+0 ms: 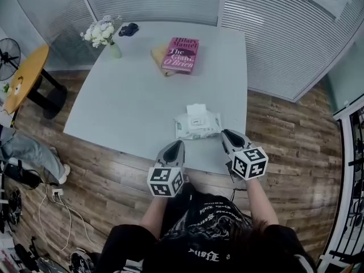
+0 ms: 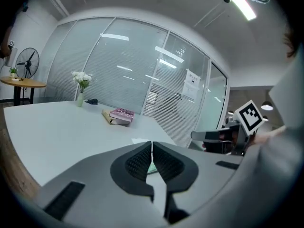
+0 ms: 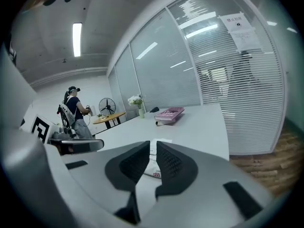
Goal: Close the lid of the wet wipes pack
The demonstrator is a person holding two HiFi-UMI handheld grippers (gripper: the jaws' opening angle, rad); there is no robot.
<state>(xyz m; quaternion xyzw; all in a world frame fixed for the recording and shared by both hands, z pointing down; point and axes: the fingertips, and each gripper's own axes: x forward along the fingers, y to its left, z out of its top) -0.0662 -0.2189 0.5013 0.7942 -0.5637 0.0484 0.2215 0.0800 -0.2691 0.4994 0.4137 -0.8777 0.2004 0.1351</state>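
Observation:
The wet wipes pack (image 1: 197, 125) lies near the front edge of the pale table (image 1: 131, 107), with its white lid flap (image 1: 196, 110) standing up at the far side. My left gripper (image 1: 177, 145) hovers at the table's front edge, just left of the pack and apart from it. Its jaws are shut with nothing in them. My right gripper (image 1: 228, 134) sits just right of the pack, with its jaws a narrow gap apart and nothing between them. In the right gripper view the pack (image 3: 152, 169) shows past the fingertips (image 3: 153, 144). In the left gripper view only a green sliver of the pack (image 2: 150, 168) shows.
A pink book (image 1: 182, 54) on a tan folder lies at the table's far side. A small vase of white flowers (image 1: 105, 34) and a dark object (image 1: 128, 29) stand at the far left corner. A round wooden side table (image 1: 25, 75) stands left of the table, and glass walls with blinds lie behind it.

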